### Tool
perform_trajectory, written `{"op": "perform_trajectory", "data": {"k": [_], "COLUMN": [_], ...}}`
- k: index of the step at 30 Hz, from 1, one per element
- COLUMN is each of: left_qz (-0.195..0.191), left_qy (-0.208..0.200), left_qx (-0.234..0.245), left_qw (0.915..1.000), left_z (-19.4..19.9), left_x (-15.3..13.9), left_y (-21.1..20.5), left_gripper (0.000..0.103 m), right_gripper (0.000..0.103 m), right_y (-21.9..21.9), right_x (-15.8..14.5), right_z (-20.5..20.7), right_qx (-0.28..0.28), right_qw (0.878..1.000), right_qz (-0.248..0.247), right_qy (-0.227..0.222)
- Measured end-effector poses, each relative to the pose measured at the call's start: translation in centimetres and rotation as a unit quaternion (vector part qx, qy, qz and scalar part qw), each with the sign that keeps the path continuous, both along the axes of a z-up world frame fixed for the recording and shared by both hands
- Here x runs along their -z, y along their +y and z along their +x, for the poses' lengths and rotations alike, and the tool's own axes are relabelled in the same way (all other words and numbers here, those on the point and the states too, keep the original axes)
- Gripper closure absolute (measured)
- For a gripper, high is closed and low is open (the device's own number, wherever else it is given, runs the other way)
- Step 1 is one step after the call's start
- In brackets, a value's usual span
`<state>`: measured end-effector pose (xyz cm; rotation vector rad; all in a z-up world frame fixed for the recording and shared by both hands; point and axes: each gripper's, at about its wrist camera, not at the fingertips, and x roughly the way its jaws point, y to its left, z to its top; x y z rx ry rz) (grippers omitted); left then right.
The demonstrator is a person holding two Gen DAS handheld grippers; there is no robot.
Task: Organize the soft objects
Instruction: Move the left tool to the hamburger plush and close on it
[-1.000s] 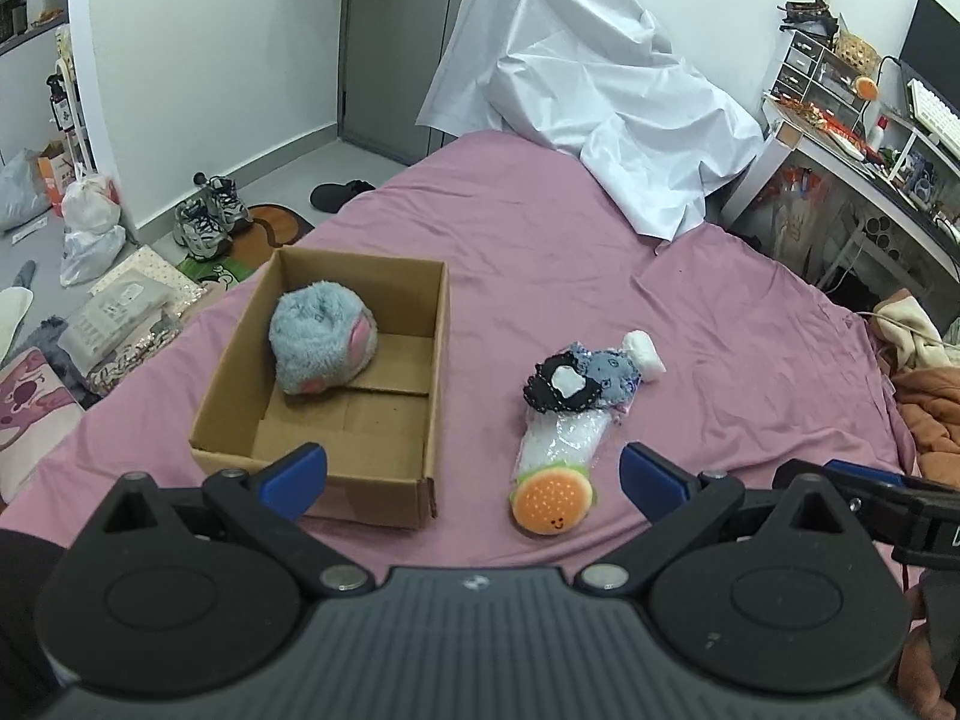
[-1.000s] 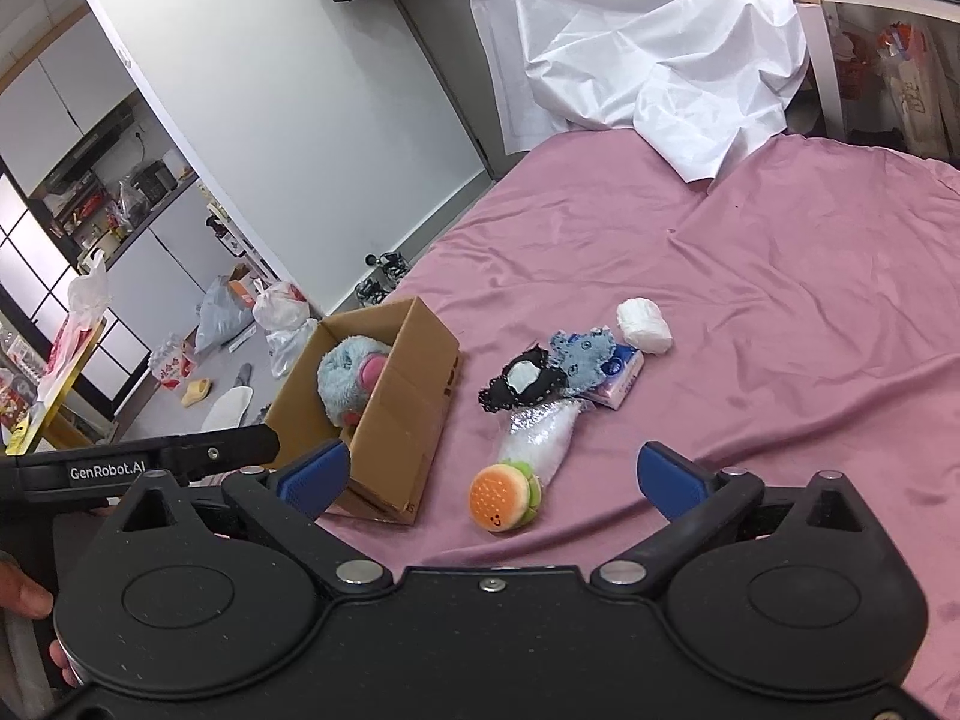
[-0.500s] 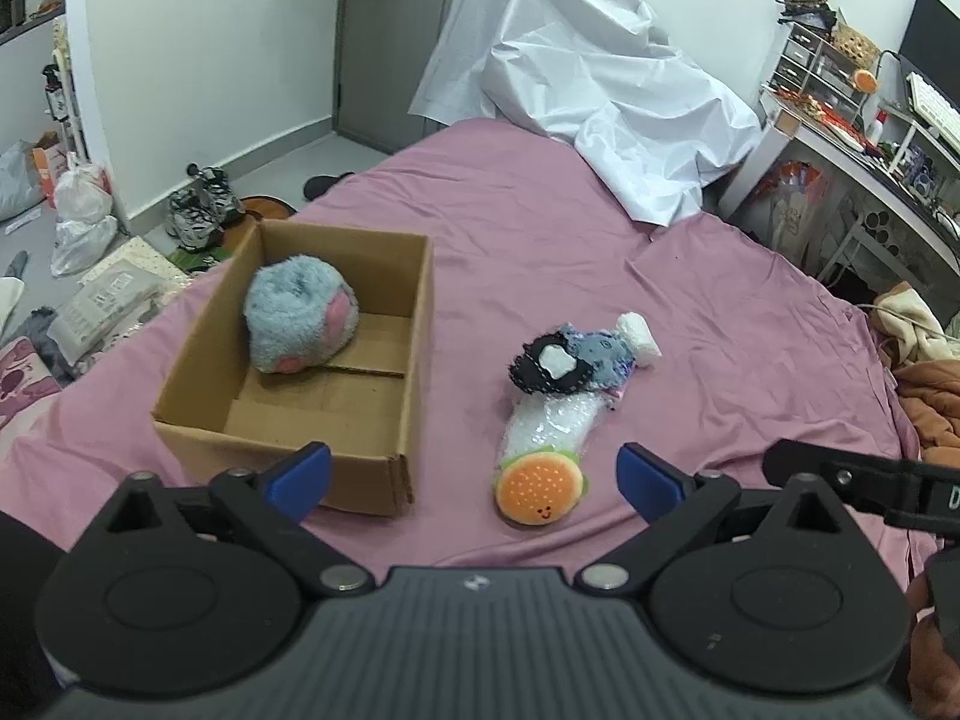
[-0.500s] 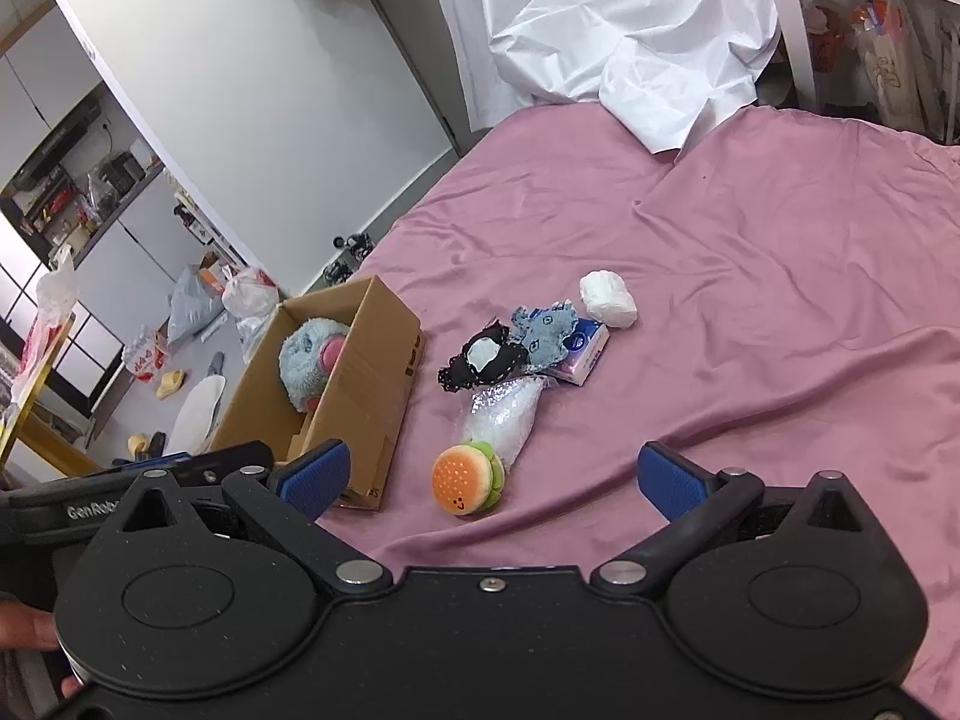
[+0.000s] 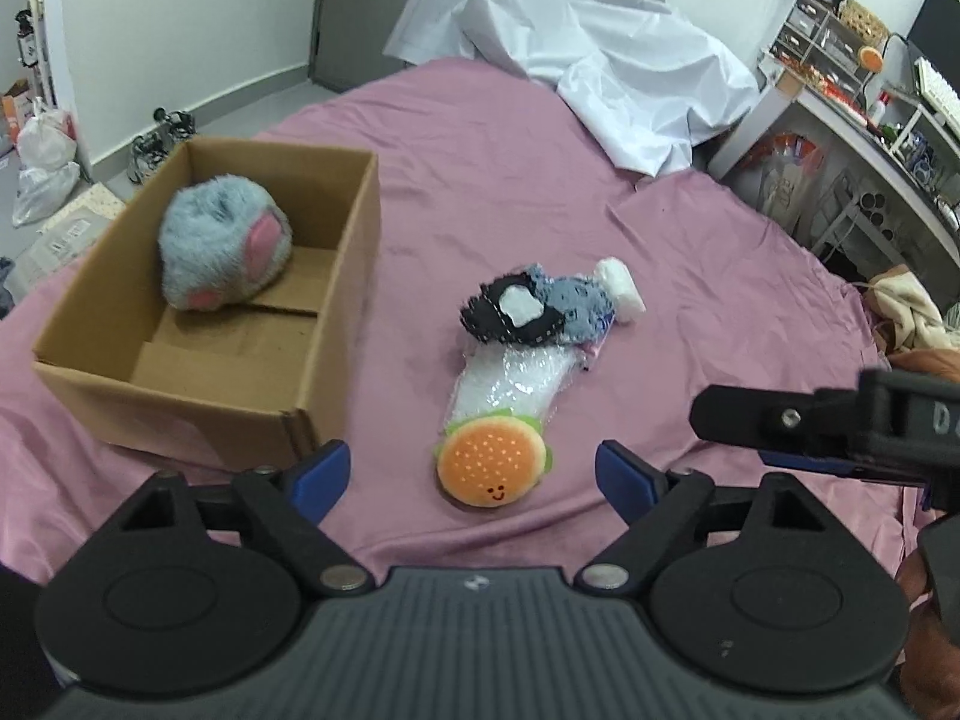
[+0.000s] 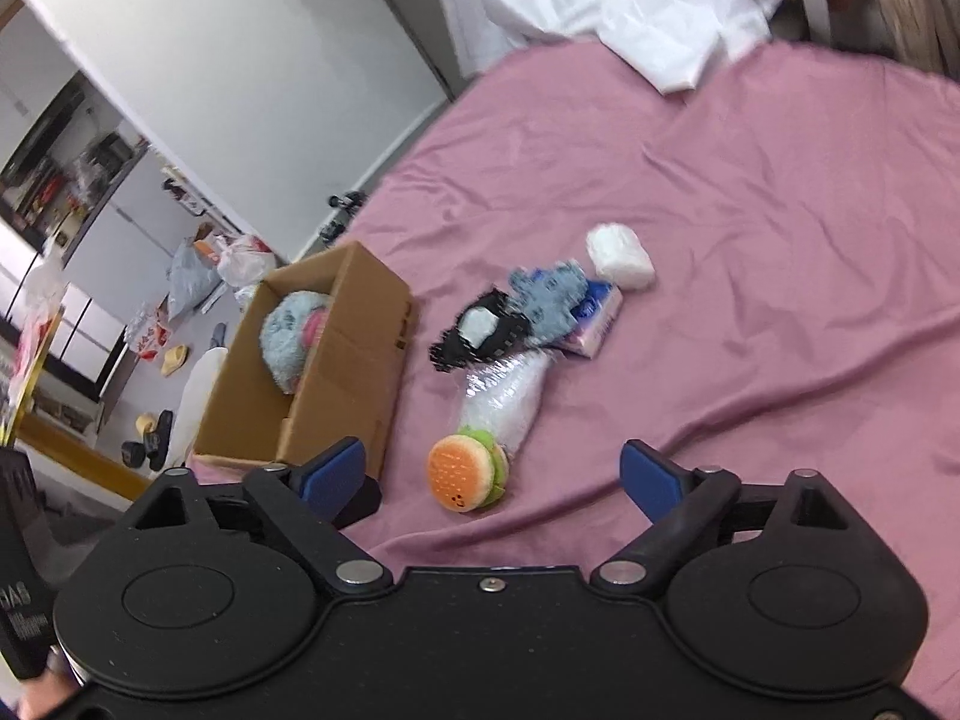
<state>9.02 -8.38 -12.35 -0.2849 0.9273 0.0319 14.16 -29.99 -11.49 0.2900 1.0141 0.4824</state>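
Note:
A burger plush (image 5: 492,468) (image 6: 467,473) lies on the pink bedsheet (image 5: 510,180), against a clear bubble-wrap bundle (image 5: 516,381) (image 6: 504,399). Behind lie a black cloth (image 5: 510,315) (image 6: 480,330), a blue-grey fuzzy piece (image 5: 570,300) (image 6: 549,297) and a white wad (image 5: 621,288) (image 6: 619,257). A blue-and-pink plush (image 5: 222,255) (image 6: 294,330) sits in the cardboard box (image 5: 342,276) (image 6: 342,384). My left gripper (image 5: 474,474) hovers just short of the burger, jaws closing, nothing pressed. My right gripper (image 6: 495,474) frames the burger too, jaws closing, empty.
A tissue pack (image 6: 591,324) lies under the fuzzy piece. A white sheet (image 5: 600,54) is heaped at the bed's far end. A cluttered desk (image 5: 864,120) stands right of the bed. Shoes and bags (image 5: 48,162) sit on the floor to the left.
Both grippers have come down and closer to the burger plush, which now looks larger and lies between the fingertips. Both pairs of jaws have narrowed a little. The objects have not moved.

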Motion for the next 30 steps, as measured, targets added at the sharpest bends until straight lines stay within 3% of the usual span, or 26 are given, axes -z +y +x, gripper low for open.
{"op": "perform_trajectory", "data": {"k": [19,22,25,30], "left_qz": [-0.033,-0.040,-0.055,-0.054], "left_qy": [0.056,0.060,0.063,0.057], "left_qx": [-0.023,-0.026,-0.028,-0.036], "left_qw": [0.9976,0.9970,0.9961,0.9962], "left_z": [4.5,4.9,5.2,4.7], "left_x": [6.5,7.2,7.7,7.1], "left_y": [-0.3,-0.4,-0.3,-0.2], "left_gripper": [0.023,0.029,0.048,0.052], "right_gripper": [0.033,0.034,0.037,0.039], "right_y": [0.9,0.8,0.6,0.8], "right_x": [3.0,3.5,4.0,4.7], "right_z": [2.8,3.0,3.3,3.7], "right_qx": [0.041,0.048,0.057,0.058], "right_qw": [0.998,0.998,0.997,0.996], "right_qz": [0.013,0.020,0.029,0.034], "right_qy": [0.037,0.041,0.049,0.057]}}
